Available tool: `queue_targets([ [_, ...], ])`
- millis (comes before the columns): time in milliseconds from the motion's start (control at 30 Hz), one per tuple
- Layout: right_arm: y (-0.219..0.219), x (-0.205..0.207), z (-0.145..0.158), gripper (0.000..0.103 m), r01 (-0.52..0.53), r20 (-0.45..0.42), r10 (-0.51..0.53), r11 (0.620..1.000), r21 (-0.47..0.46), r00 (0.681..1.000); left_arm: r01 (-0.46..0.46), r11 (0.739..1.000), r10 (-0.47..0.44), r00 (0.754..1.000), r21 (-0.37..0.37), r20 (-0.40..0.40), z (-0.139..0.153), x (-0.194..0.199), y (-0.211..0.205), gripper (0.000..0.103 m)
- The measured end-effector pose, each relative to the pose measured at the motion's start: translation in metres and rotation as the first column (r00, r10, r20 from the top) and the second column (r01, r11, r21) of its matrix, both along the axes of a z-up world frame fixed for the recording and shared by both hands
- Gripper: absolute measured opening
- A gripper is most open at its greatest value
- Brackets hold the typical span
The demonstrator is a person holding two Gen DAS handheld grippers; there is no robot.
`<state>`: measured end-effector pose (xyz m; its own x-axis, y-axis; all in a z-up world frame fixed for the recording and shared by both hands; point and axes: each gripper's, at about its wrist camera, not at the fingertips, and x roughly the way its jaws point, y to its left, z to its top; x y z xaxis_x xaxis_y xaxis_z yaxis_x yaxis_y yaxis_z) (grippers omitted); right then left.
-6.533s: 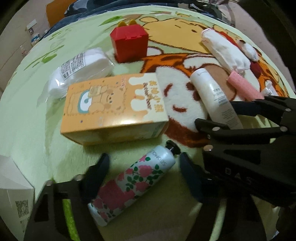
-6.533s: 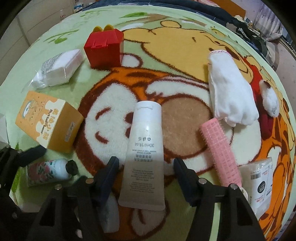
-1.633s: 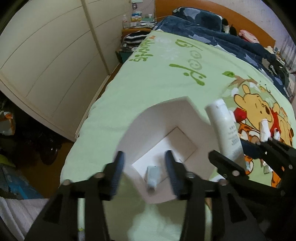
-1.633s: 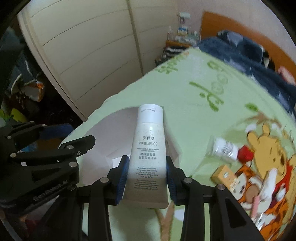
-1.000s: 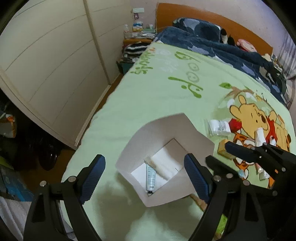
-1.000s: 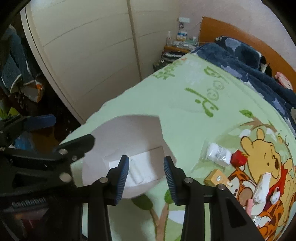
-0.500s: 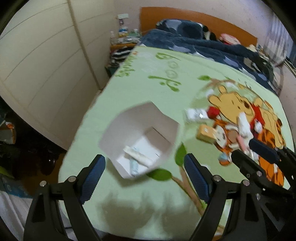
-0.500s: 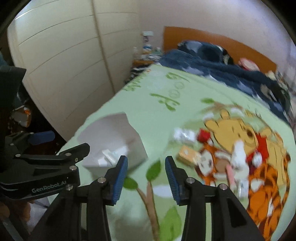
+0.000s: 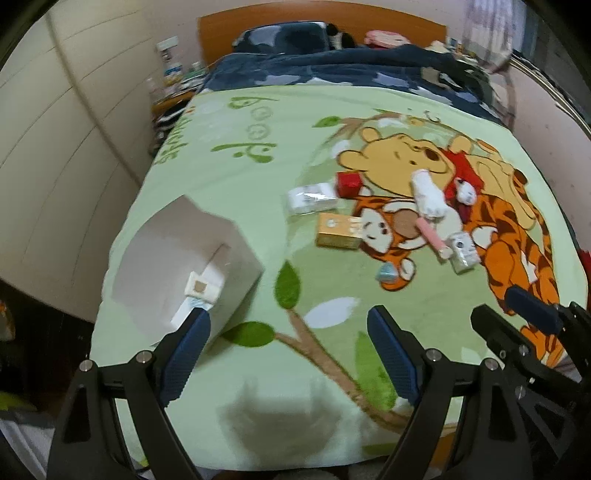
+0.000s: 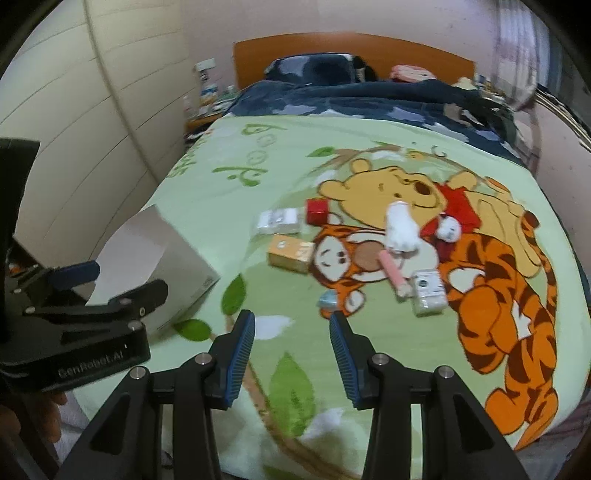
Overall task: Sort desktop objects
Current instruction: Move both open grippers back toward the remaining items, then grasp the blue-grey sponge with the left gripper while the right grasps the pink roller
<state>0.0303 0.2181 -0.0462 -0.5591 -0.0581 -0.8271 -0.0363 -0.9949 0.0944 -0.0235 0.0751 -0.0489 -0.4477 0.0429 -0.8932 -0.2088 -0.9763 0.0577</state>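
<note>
A home bedroom. A bed fills most of both views, covered by a light green cartoon blanket (image 9: 229, 206) printed with a yellow bear and an orange striped tiger. A dark blue quilt (image 9: 332, 70) lies bunched at the head end, against an orange-brown wooden headboard (image 10: 351, 48). Cream panelled wardrobe doors (image 9: 62, 155) run along the left side of the bed. A small bedside stand (image 10: 207, 96) crowded with bottles sits in the corner between the wardrobe and the headboard. The walls (image 10: 207, 29) are pale pink.
</note>
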Motion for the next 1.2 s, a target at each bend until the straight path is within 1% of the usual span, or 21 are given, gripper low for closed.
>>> queue_targets([
  [200,0.033,0.000,-0.010,0.043,0.072,0.010,-0.072,0.997,0.009,0.997,0.066,0.998,-0.066,0.998,0.000,0.014,-0.011,-0.003,0.034,0.088],
  [333,0.057,-0.005,-0.026,0.043,0.111,0.025,-0.111,0.993,0.029,0.993,0.091,0.996,-0.091,0.996,-0.006,0.025,-0.032,-0.011,0.052,0.088],
  [433,0.077,-0.012,-0.044,0.043,0.128,0.029,-0.130,0.990,0.057,0.991,0.108,0.994,-0.107,0.994,-0.012,0.035,-0.055,-0.021,0.069,0.088],
  [500,0.097,-0.020,-0.061,0.043,0.154,0.035,-0.156,0.986,0.065,0.987,0.125,0.992,-0.124,0.992,-0.014,0.036,-0.072,-0.031,0.085,0.088],
  [667,0.148,-0.041,-0.105,0.043,0.225,0.062,-0.231,0.970,0.094,0.971,0.179,0.983,-0.181,0.982,0.042,0.061,-0.112,-0.052,0.133,0.088],
  [767,0.177,-0.054,-0.137,0.043,0.243,0.087,-0.252,0.964,0.103,0.964,0.211,0.976,-0.216,0.972,0.061,0.089,-0.146,-0.067,0.173,0.088],
  [833,0.192,-0.061,-0.157,0.043,0.247,0.105,-0.257,0.964,0.099,0.961,0.192,0.980,-0.195,0.975,0.046,0.102,-0.170,-0.076,0.185,0.088],
  [900,0.200,-0.068,-0.174,0.043,0.226,0.112,-0.233,0.971,0.072,0.966,0.172,0.985,-0.174,0.978,0.029,0.114,-0.193,-0.085,0.196,0.088],
  [967,0.202,-0.074,-0.186,0.043,0.199,0.110,-0.204,0.979,0.054,0.973,0.151,0.989,-0.150,0.982,0.002,0.119,-0.211,-0.090,0.196,0.088],
  [1133,0.183,-0.110,-0.202,0.043,0.072,0.089,-0.077,0.996,0.058,0.993,0.107,0.993,-0.100,0.987,-0.042,0.127,-0.247,-0.102,0.188,0.086],
  [1200,0.173,-0.128,-0.207,0.043,0.024,0.089,-0.030,0.998,0.063,0.996,0.101,0.993,-0.092,0.987,-0.060,0.133,-0.261,-0.105,0.186,0.083],
])
